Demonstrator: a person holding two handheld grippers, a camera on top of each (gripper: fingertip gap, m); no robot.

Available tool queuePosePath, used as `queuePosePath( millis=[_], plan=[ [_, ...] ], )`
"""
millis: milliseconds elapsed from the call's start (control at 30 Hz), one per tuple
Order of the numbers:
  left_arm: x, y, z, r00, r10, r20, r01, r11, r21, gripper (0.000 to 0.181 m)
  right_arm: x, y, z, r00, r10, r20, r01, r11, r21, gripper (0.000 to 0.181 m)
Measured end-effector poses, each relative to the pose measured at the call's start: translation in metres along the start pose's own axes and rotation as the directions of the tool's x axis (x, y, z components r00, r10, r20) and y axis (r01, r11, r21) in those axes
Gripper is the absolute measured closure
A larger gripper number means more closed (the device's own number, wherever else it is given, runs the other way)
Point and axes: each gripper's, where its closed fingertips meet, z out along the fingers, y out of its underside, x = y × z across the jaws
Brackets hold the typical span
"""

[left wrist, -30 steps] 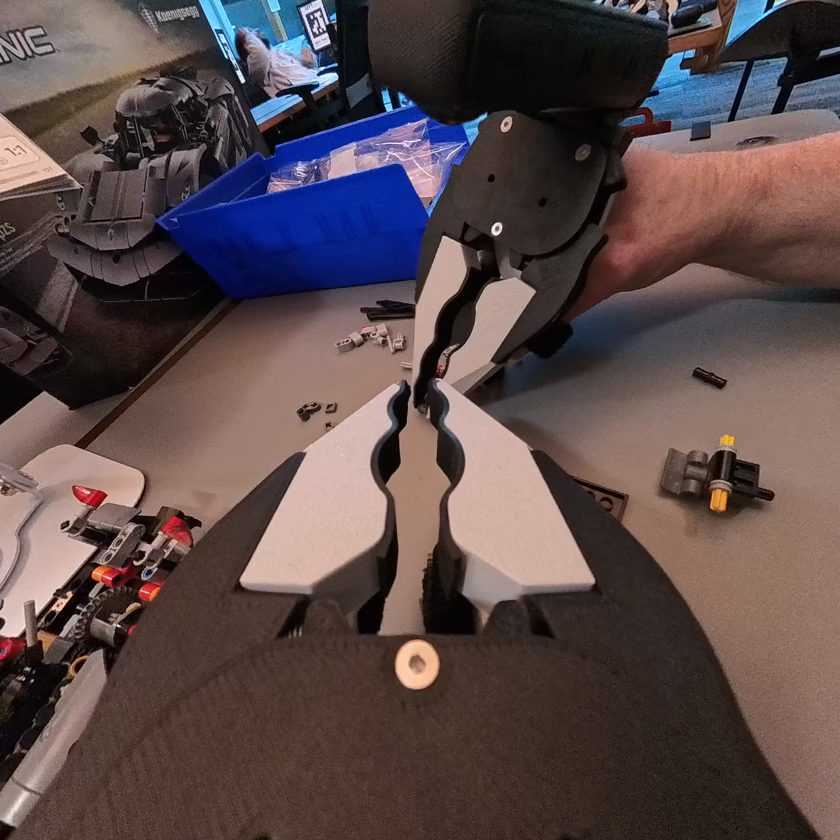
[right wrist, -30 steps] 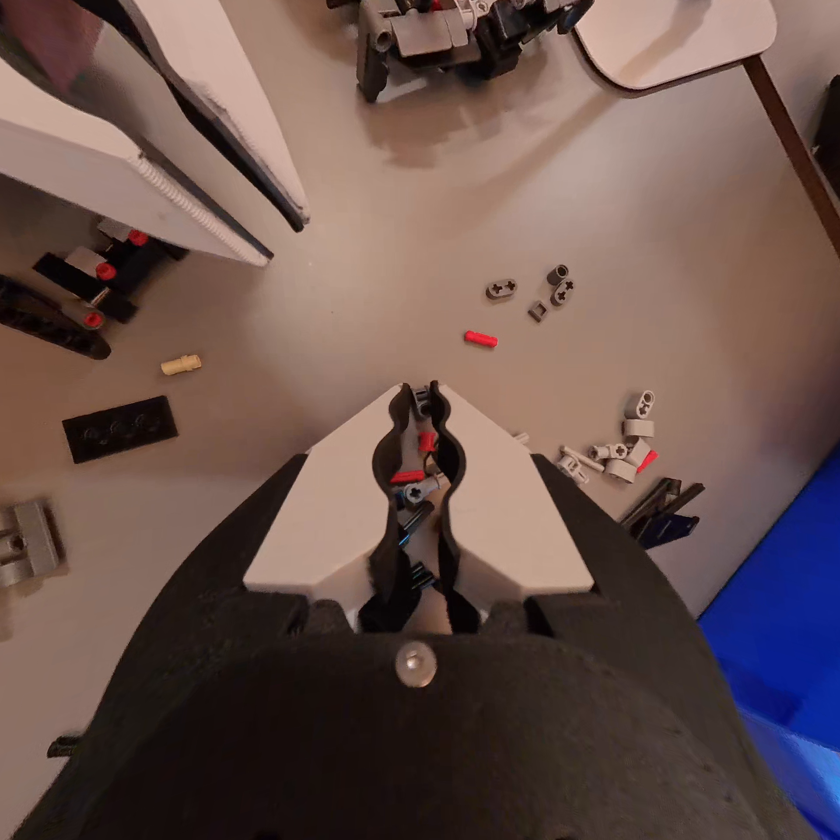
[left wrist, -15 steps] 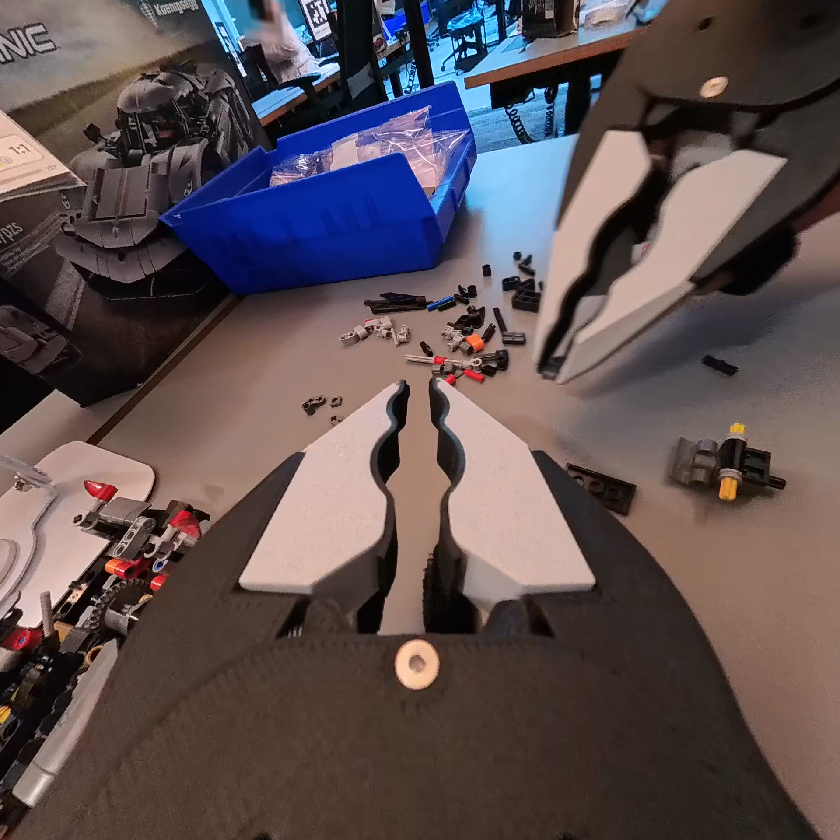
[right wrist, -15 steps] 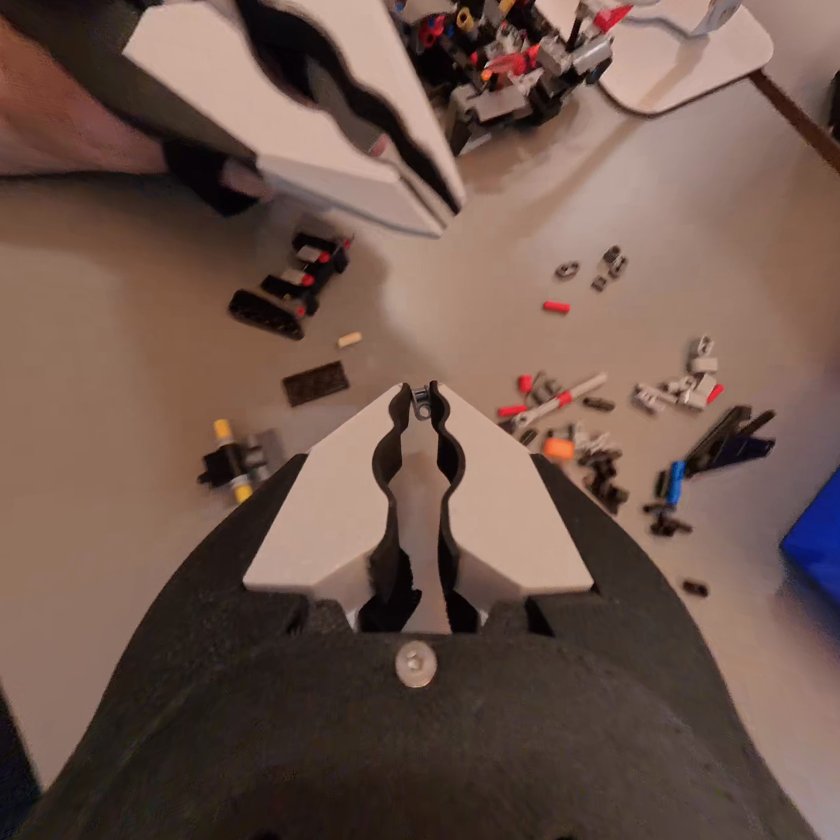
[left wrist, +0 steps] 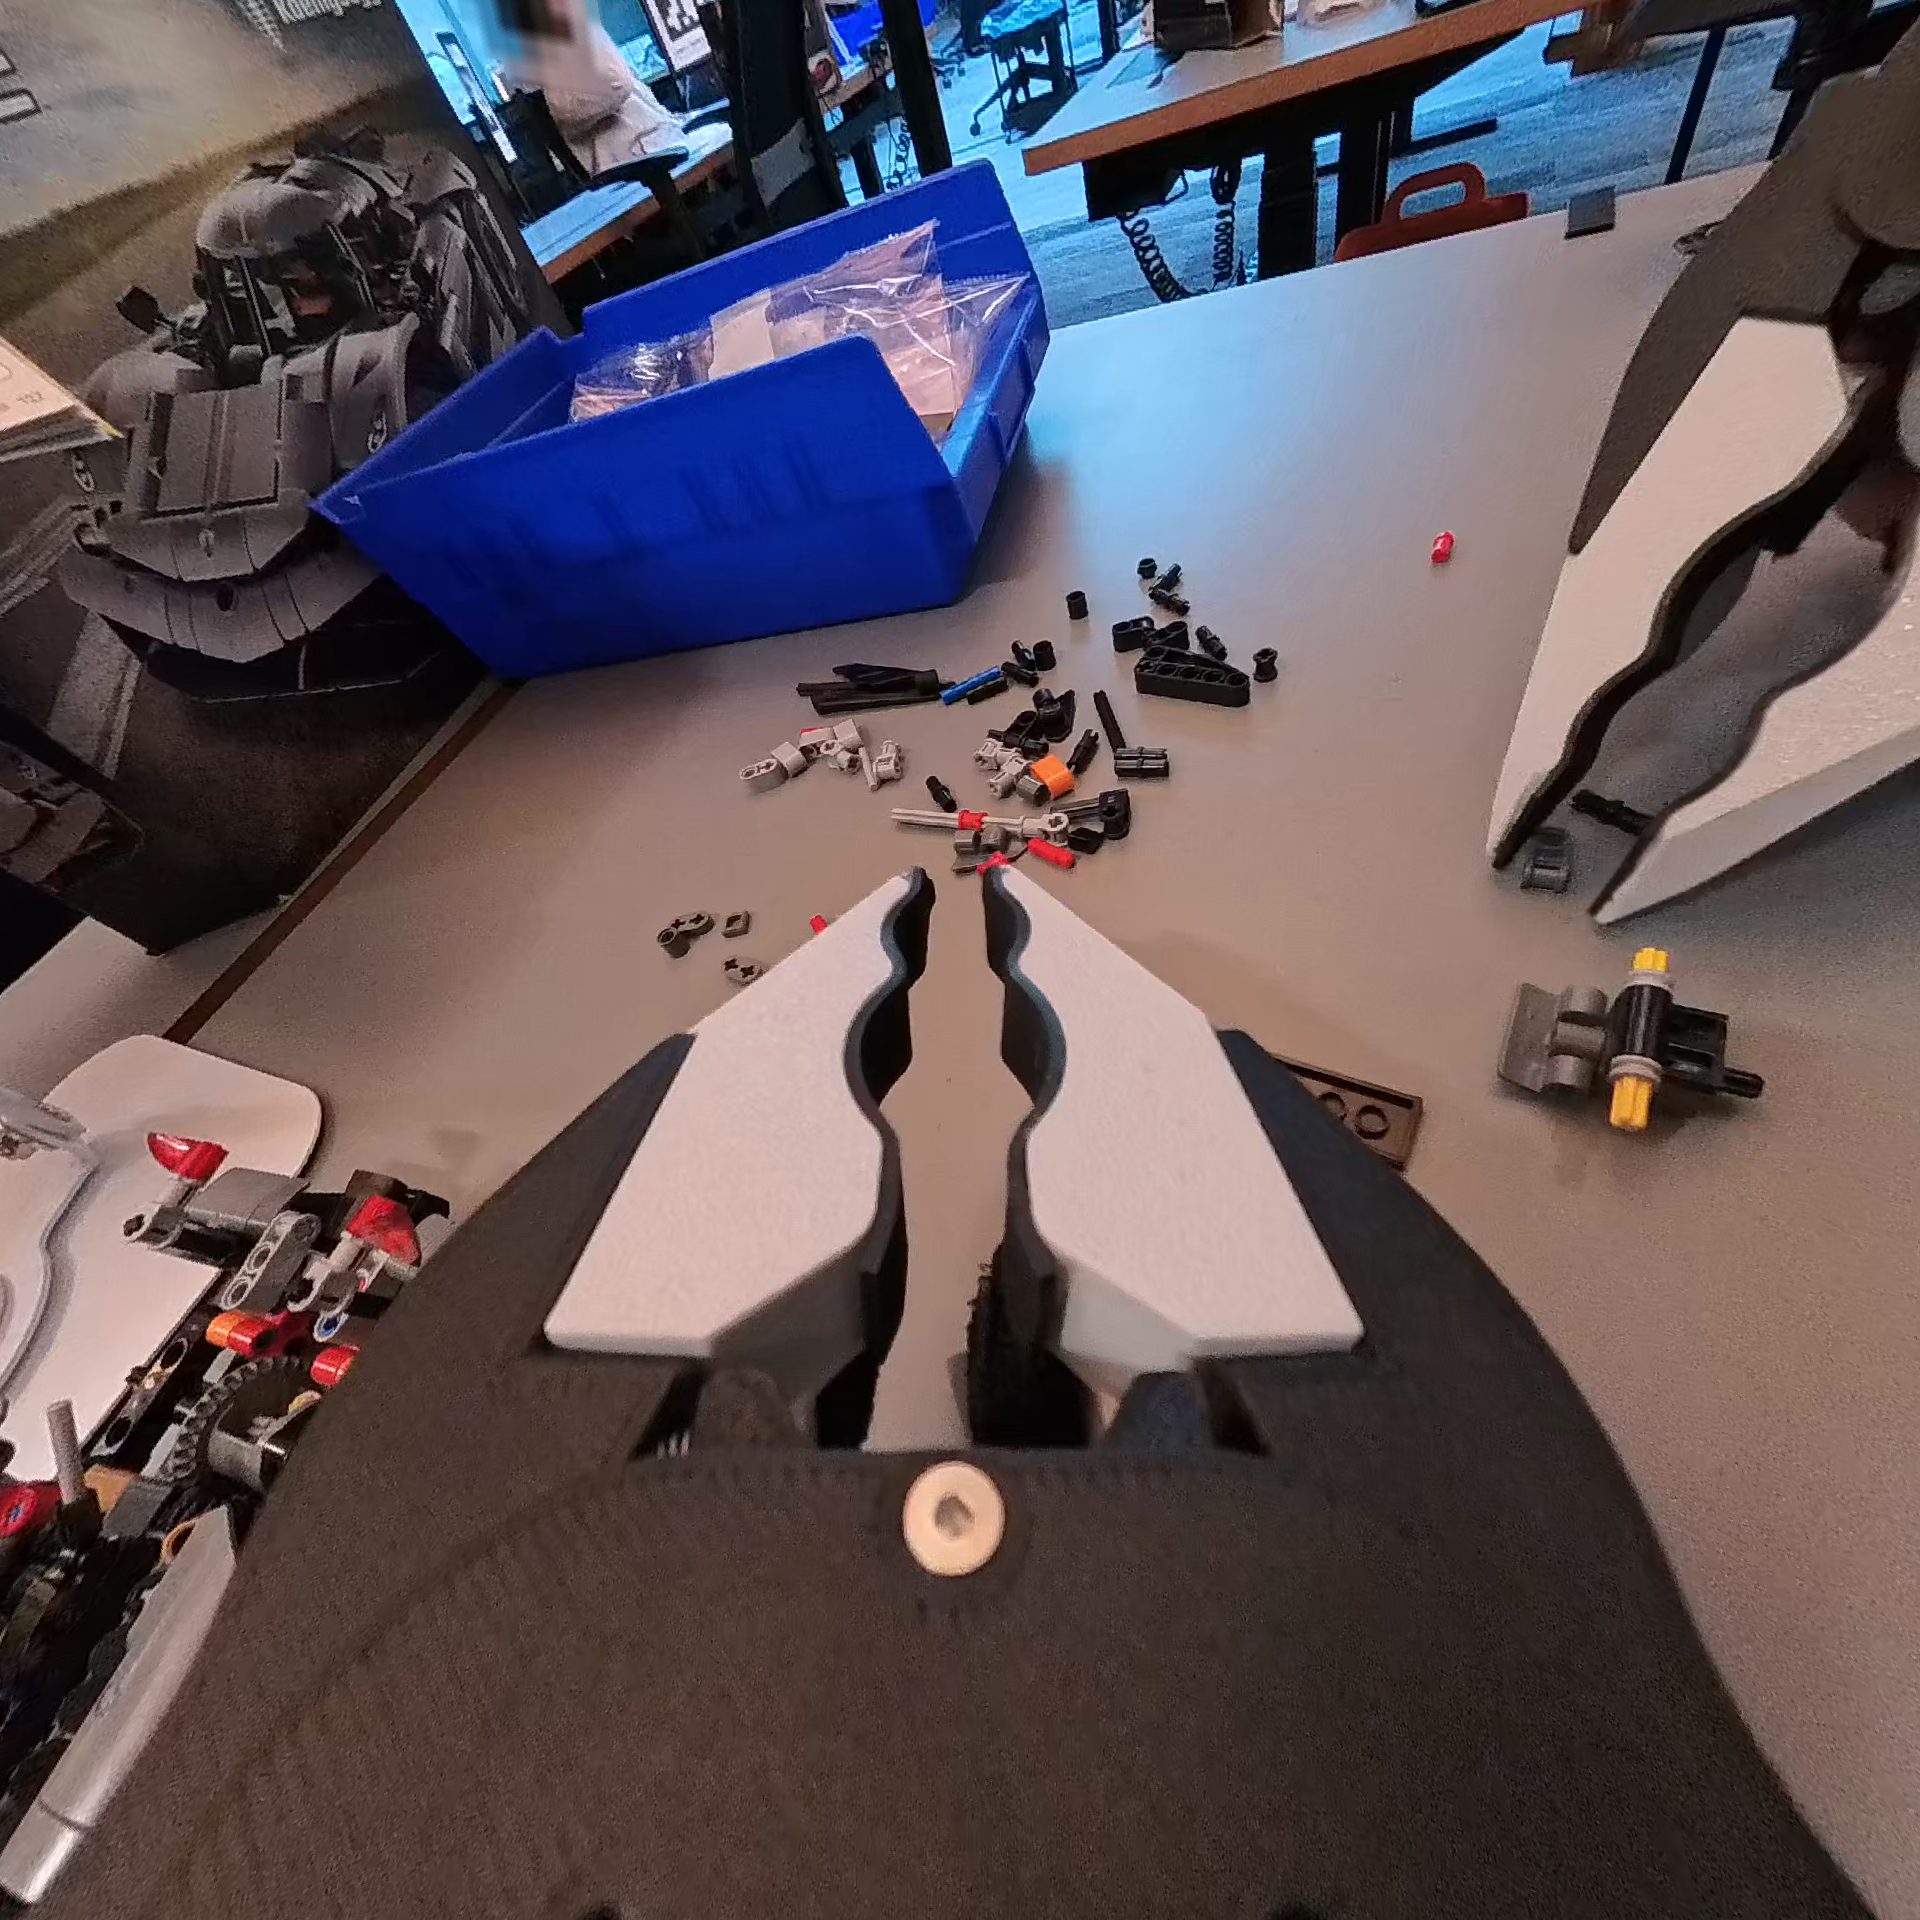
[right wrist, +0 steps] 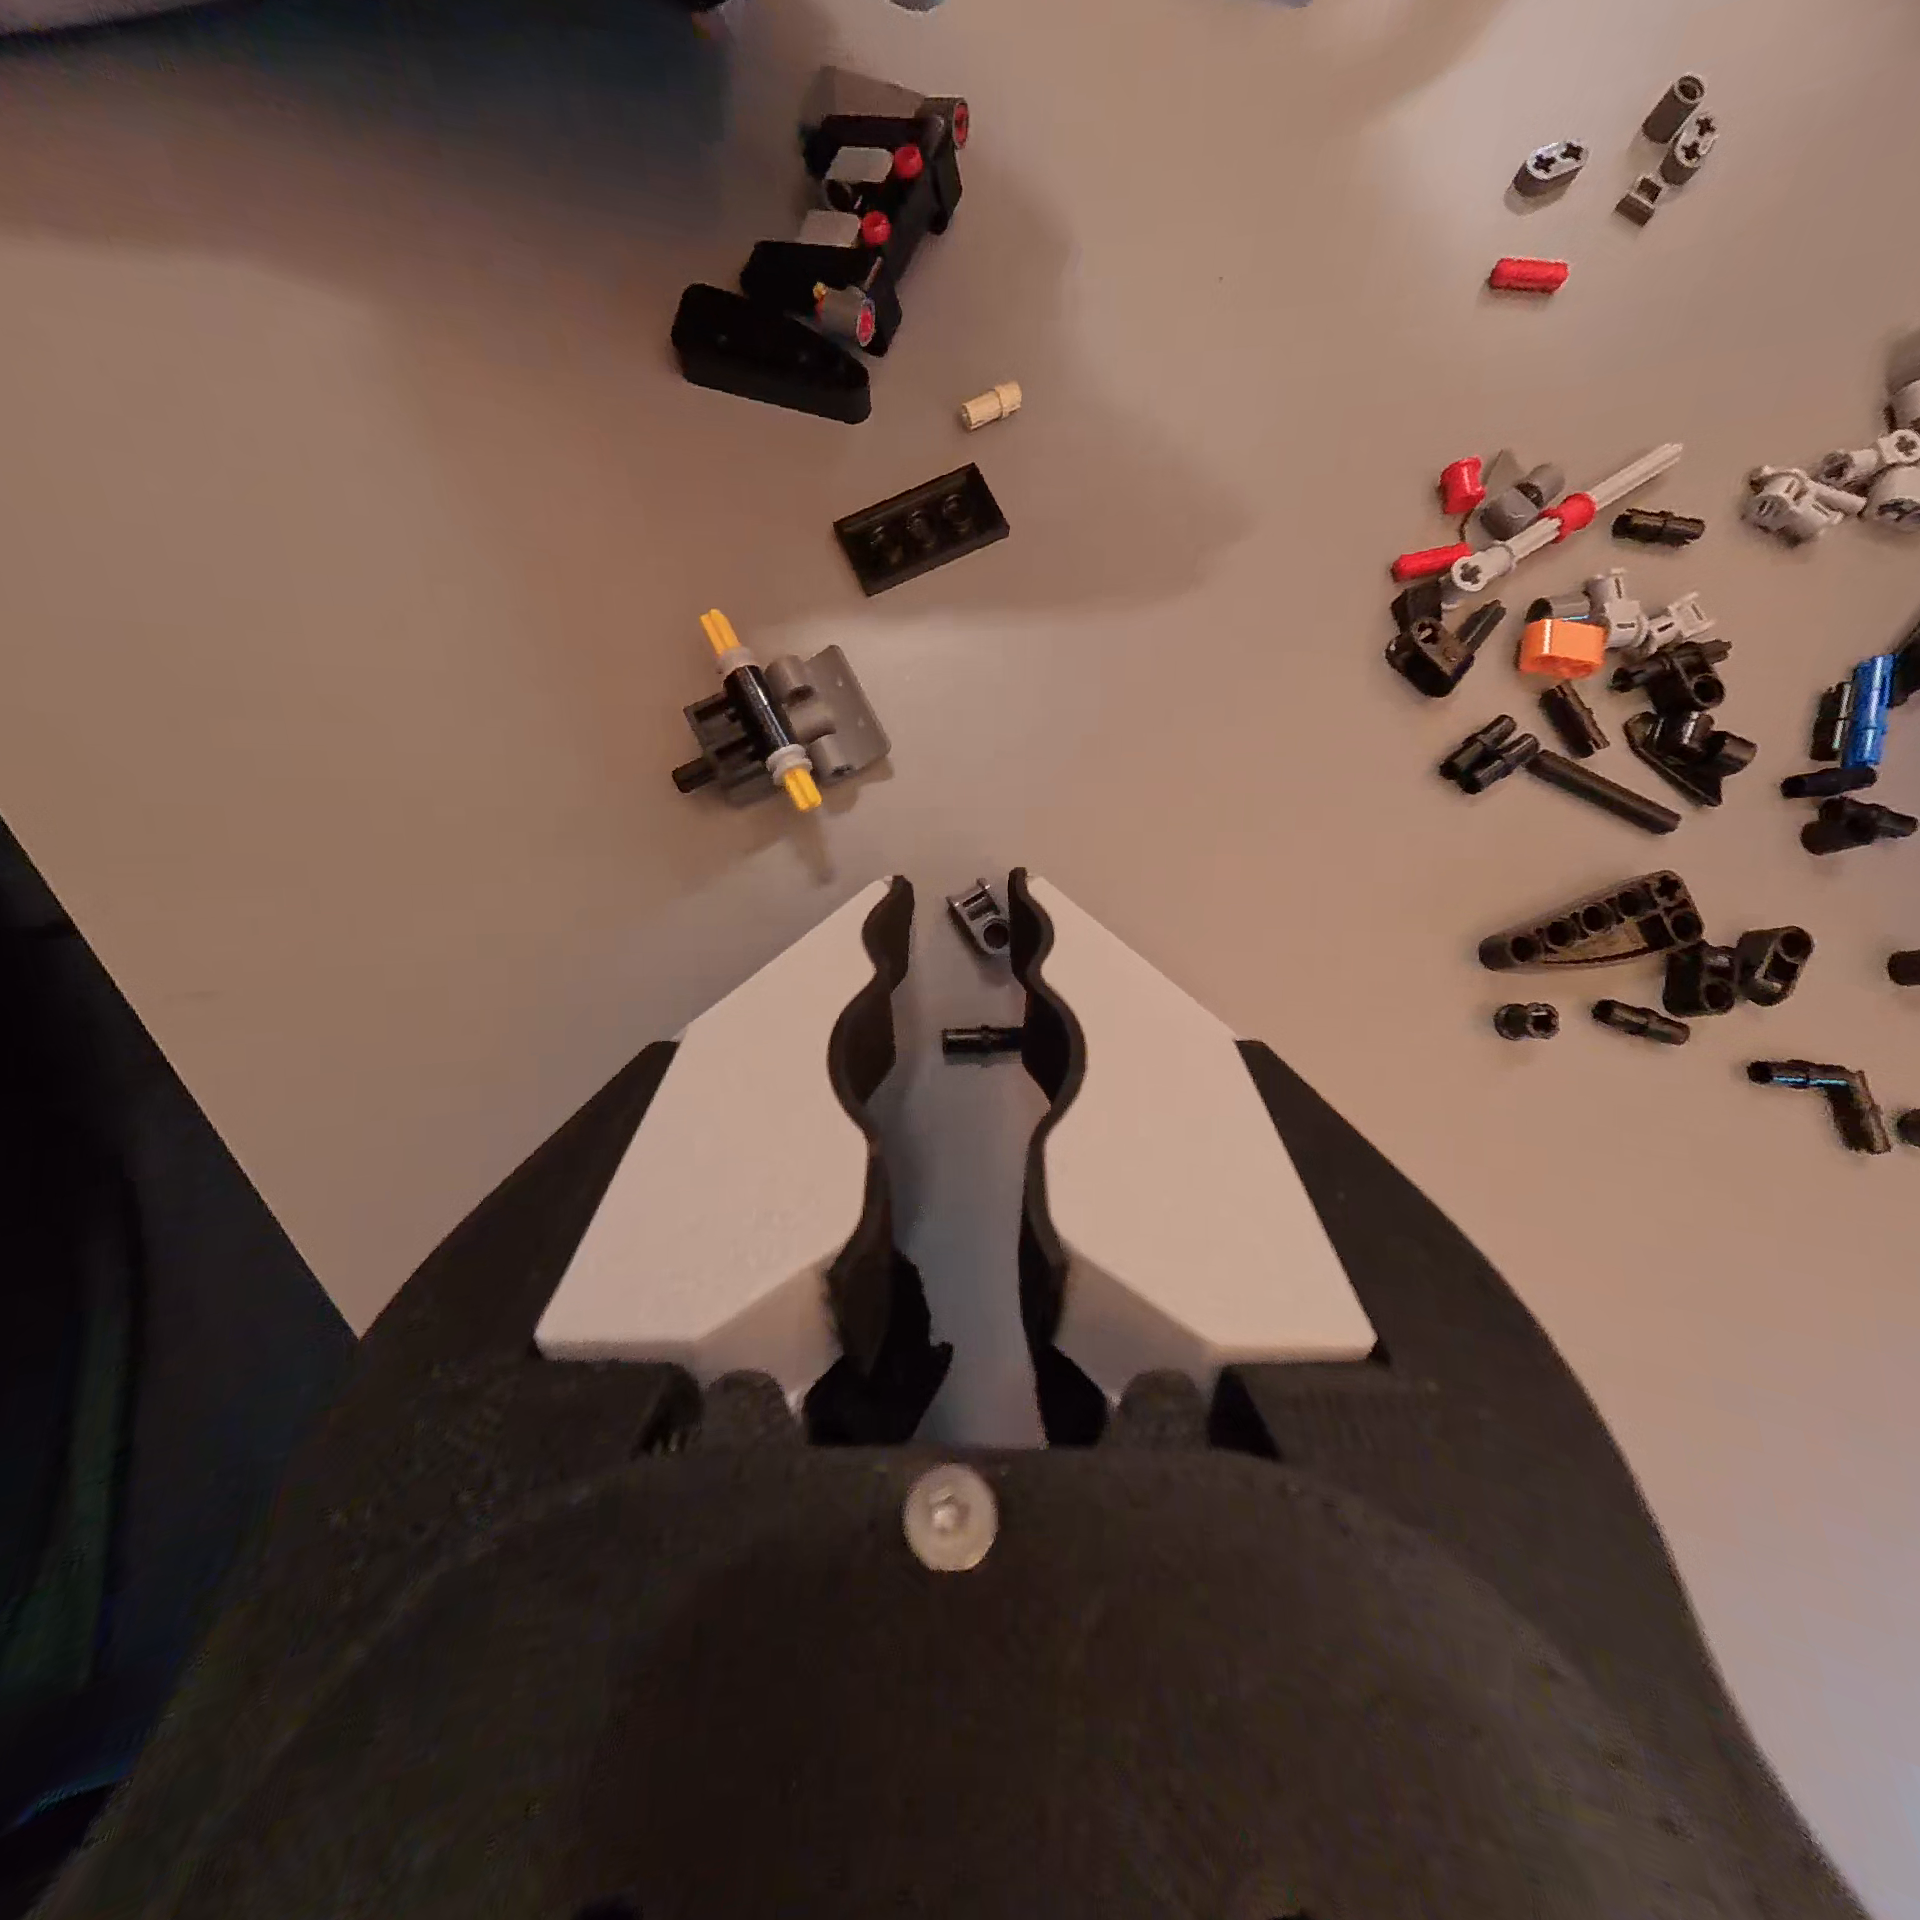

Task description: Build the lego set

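Note:
My right gripper (right wrist: pixel 961 883) is open, tips close to the grey table. A small grey connector (right wrist: pixel 982 916) lies between its tips, next to the right finger, and a black pin (right wrist: pixel 977 1039) lies further back between the fingers. In the left wrist view, that gripper (left wrist: pixel 1548 888) stands at the far right over the same connector (left wrist: pixel 1548 860). My left gripper (left wrist: pixel 954 878) is slightly open and empty above the table. A grey and black sub-assembly with a yellow axle (right wrist: pixel 779 717) lies just beyond the right gripper's tips and also shows in the left wrist view (left wrist: pixel 1621 1044).
A pile of loose small parts (left wrist: pixel 1029 748) lies mid-table, right of the right gripper (right wrist: pixel 1590 644). A black plate (right wrist: pixel 920 528) and a black-red sub-assembly (right wrist: pixel 831 249) lie beyond. A blue bin (left wrist: pixel 675 499), the set's box (left wrist: pixel 208 416) and the part-built model (left wrist: pixel 260 1278) are left. Spacing between my two grippers at the tips: around 15 cm. The black plate (right wrist: pixel 920 528) lies around 7 cm away from my right fingertips.
My right gripper has moved from the parts pile in front of the left gripper to the right, come down to the table, opened and let go of the small grey connector. The left gripper stays as it was.

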Motion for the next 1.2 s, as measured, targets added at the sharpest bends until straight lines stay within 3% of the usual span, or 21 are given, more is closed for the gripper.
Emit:
queuePosePath(
  millis=[233,500,867,1200],
  plan=[
    [0.013,-0.004,0.000,0.996,0.079,-0.041,-0.079,0.997,-0.006,0.169,0.000,0.003,-0.007,0.999,0.012,0.038,-0.012,1.000,0.004,0.152],
    [0.021,-0.001,0.002,0.992,0.098,-0.074,-0.100,0.995,-0.021,0.169,-0.011,0.008,-0.006,0.997,0.003,0.078,-0.002,1.000,-0.013,0.171],
    [0.023,0.000,0.003,0.992,0.098,-0.085,-0.100,0.995,-0.029,0.169,-0.014,0.005,-0.003,0.998,0.001,0.061,0.000,1.000,-0.009,0.181],
    [0.025,0.002,0.003,0.991,0.098,-0.092,-0.102,0.994,-0.035,0.169,-0.021,0.002,-0.003,0.996,0.051,0.069,-0.052,0.999,0.008,0.167]
  ],
)
